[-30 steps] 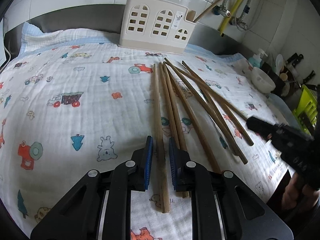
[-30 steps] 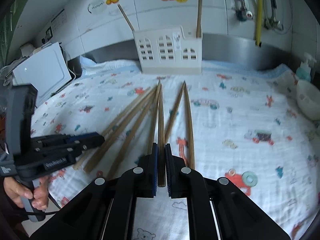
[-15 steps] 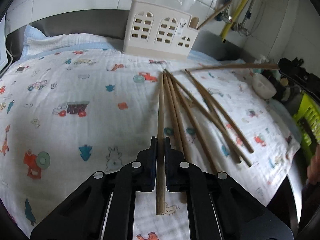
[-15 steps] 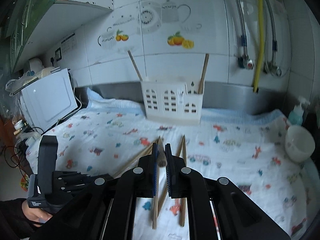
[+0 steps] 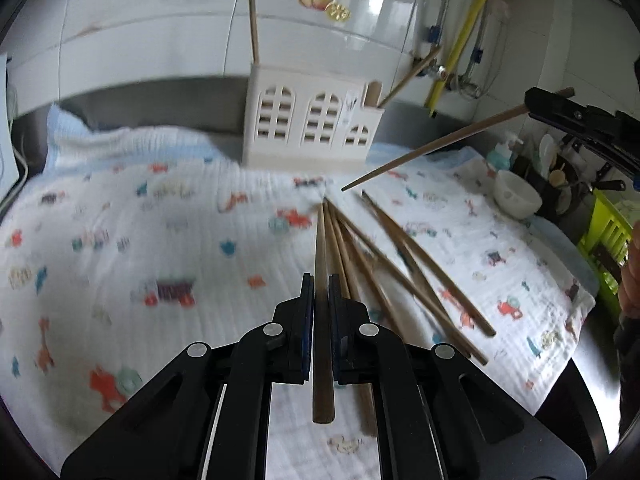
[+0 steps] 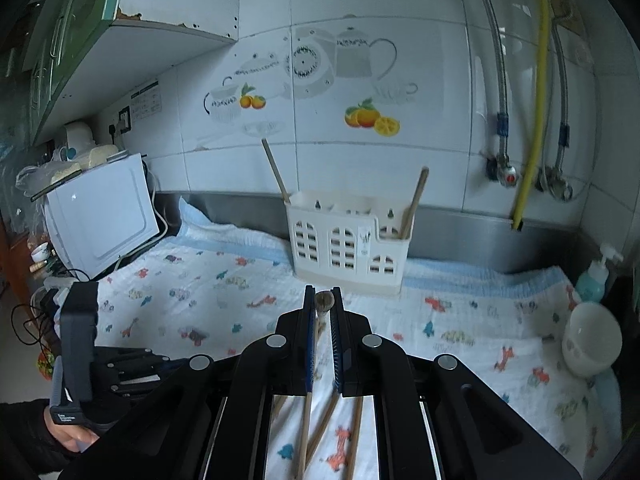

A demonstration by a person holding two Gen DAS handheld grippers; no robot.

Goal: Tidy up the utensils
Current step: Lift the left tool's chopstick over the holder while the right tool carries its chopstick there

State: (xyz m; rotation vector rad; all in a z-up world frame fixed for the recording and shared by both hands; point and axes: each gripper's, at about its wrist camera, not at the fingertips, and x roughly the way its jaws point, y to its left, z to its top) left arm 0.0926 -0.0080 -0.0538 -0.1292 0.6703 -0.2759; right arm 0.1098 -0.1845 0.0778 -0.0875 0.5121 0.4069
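Left wrist view: left gripper (image 5: pixel 321 286) pinched on a long brown wooden chopstick (image 5: pixel 322 320), right gripper (image 6: pixel 323 304) clamped on another, both lifted above the printed white cloth (image 5: pixel 160 248), possibly slipping or missing the white plastic house-shaped holder (image 5: pixel 312 120).

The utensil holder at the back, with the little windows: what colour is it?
The utensil holder is cream-white plastic with arched window cut-outs, clearest in the right wrist view.

A printed cloth (image 6: pixel 460 320) covered the counter. Right of it stood a white bowl (image 6: pixel 592 340) and, behind that, a soap bottle (image 6: pixel 596 280); a white appliance (image 6: pixel 100 216) stood left.
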